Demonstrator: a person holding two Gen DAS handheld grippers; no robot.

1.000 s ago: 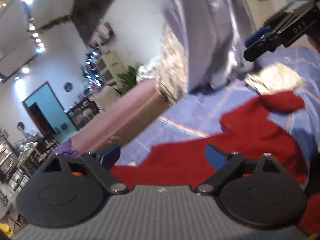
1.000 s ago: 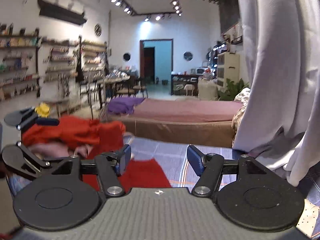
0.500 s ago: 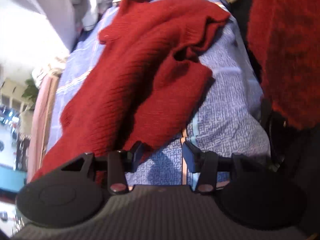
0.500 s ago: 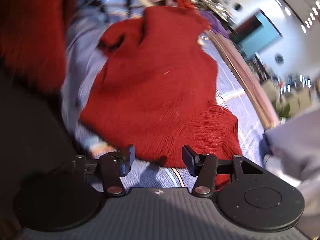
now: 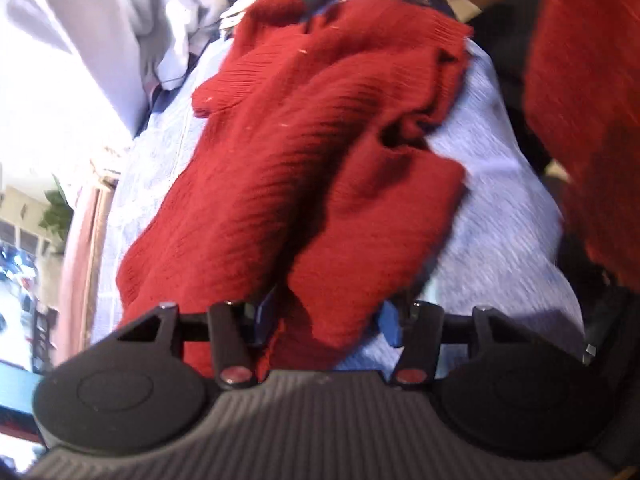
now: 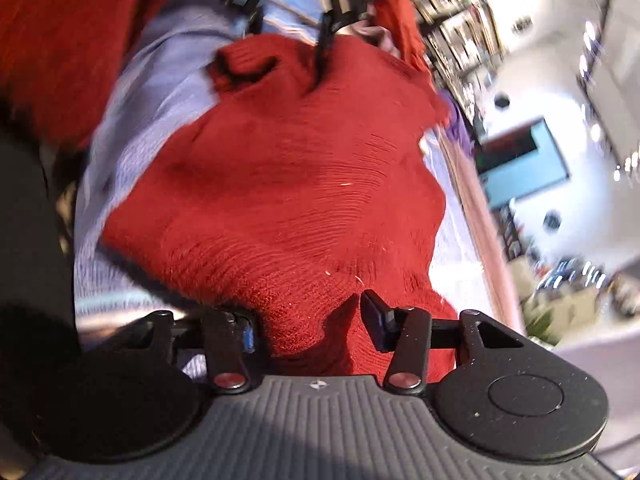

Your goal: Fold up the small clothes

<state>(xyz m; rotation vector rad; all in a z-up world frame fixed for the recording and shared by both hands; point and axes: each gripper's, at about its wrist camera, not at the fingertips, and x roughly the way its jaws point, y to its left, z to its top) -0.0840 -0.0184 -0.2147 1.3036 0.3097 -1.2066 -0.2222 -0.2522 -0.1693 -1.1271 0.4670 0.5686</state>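
Observation:
A red knitted sweater (image 5: 320,128) lies rumpled on a blue patterned cover (image 5: 492,208). My left gripper (image 5: 328,320) is down at its near edge. A fold of the knit lies between the jaws, which are opening, and the pads do not visibly press it. In the right wrist view the same sweater (image 6: 288,184) fills the middle. My right gripper (image 6: 311,322) sits at its ribbed hem with fabric bunched between the closing jaws, and no squeeze shows. The other gripper (image 6: 332,0) shows as a dark blurred shape at the sweater's far end.
A person's red sleeve (image 5: 580,80) hangs close at the right, and at the left in the right wrist view (image 6: 52,40). Pale grey fabric (image 5: 132,20) lies past the cover's far corner. A pink bed edge (image 5: 84,240) runs alongside. Shelves and a teal doorway (image 6: 524,168) are far behind.
Both grippers sank from facing the room to close over the sweater, rolling as they came. Its edges now lie between both pairs of jaws. The left jaws stand wider than half a second ago.

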